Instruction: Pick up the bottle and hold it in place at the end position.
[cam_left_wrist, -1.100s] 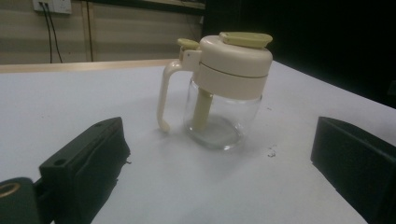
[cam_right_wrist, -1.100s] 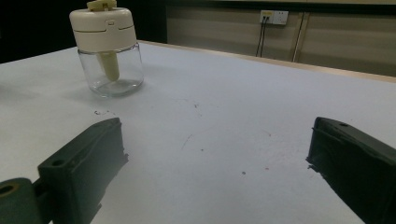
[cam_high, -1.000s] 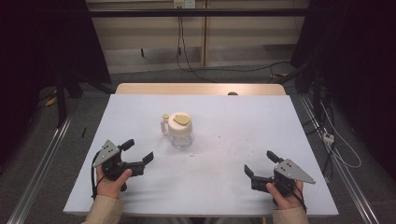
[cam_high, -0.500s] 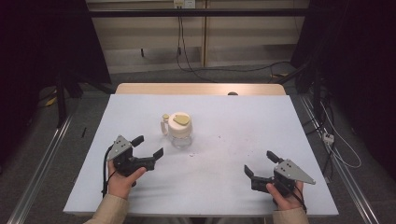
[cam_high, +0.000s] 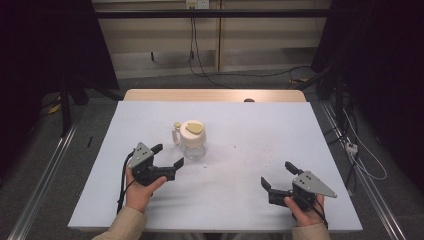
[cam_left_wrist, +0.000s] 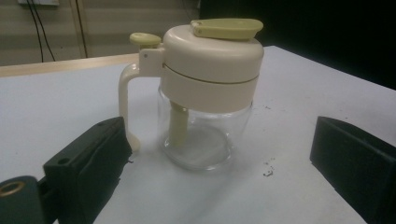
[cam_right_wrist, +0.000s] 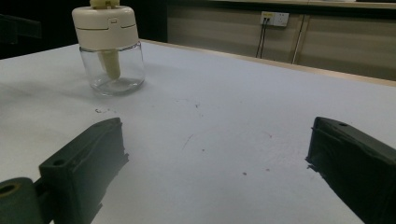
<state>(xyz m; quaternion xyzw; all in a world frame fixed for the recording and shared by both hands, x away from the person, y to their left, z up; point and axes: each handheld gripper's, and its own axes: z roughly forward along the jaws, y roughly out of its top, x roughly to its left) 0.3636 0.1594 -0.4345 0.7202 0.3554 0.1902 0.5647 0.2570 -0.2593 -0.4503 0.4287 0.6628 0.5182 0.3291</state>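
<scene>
The jar (cam_left_wrist: 208, 93) stands upright just ahead of the left gripper (cam_high: 162, 159), centred between its wide-apart jaws but not yet inside them. The right gripper (cam_high: 280, 177) rests well apart from it, jaws also spread. If the left closes off-centre, a jaw could catch the handle (cam_left_wrist: 125, 100) — the tall, top-heavy jar might tip or skid.

A table (cam_high: 320, 135) with a pale bluish-white top carried the scene, a strip of bare wood showing along its twelve o'clock edge. Upright on it, a little toward eleven o'clock of the middle, stood a clear glass jar (cam_high: 192, 142) with a cream lid and handle, the handle turned toward nine o'clock. Small dark specks (cam_left_wrist: 268, 172) lay scattered on the surface just beside the jar's base, toward three o'clock.
</scene>
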